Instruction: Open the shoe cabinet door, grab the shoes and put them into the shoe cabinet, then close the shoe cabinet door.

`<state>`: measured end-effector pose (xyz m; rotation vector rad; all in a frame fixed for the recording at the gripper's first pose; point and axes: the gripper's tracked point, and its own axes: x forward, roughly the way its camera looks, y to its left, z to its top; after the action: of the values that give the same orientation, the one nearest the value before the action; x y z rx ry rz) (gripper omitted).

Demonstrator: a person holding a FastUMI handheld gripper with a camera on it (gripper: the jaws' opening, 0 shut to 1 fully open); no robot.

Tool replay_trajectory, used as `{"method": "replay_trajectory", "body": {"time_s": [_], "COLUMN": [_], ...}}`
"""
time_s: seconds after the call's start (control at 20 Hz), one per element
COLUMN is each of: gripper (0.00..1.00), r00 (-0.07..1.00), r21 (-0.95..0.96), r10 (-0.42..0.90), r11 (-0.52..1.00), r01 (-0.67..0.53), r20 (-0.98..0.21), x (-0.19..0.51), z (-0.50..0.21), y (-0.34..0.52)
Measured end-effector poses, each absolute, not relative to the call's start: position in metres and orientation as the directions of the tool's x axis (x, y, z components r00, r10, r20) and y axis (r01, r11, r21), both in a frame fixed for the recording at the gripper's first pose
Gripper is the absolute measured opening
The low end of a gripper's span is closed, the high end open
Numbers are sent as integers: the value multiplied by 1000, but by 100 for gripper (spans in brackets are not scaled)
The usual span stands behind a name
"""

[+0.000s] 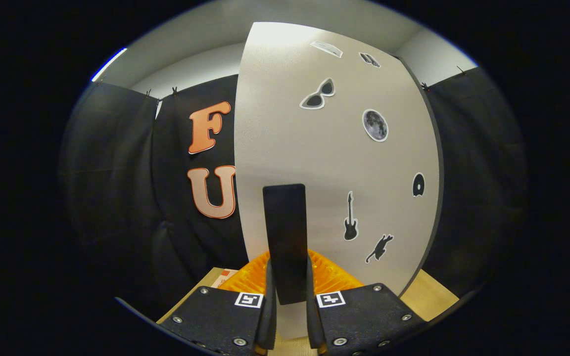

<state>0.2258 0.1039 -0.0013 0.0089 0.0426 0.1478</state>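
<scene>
The white shoe cabinet door (314, 163) stands right in front of me, its face dotted with small stickers. A flat black upright handle (285, 232) is fixed low on it. My gripper (289, 284) is shut on this handle, with one finger (268, 296) pressing on its left side and the other on its right. The handle's lower end reaches down between the fingers. I cannot tell how far the door is swung from the cabinet.
The booth's black cloth wall (117, 173) hangs to the left and right of the door. A light wooden surface (428, 296) lies below the door. A small orange and white item (224, 277) sits on it just left of my fingers.
</scene>
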Motion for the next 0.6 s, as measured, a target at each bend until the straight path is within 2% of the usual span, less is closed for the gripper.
{"method": "replay_trajectory", "body": {"time_s": [0.3, 0.55, 0.6], "gripper": [25, 21, 18], "r00": [993, 996, 996], "r21": [19, 24, 24], "r10": [93, 53, 42], "r11": [996, 998, 999], "r01": [-91, -51, -40], "r20": [-68, -78, -73], "x": [196, 181, 177], "z": [-5, -5, -4], "y": [77, 54, 48]}}
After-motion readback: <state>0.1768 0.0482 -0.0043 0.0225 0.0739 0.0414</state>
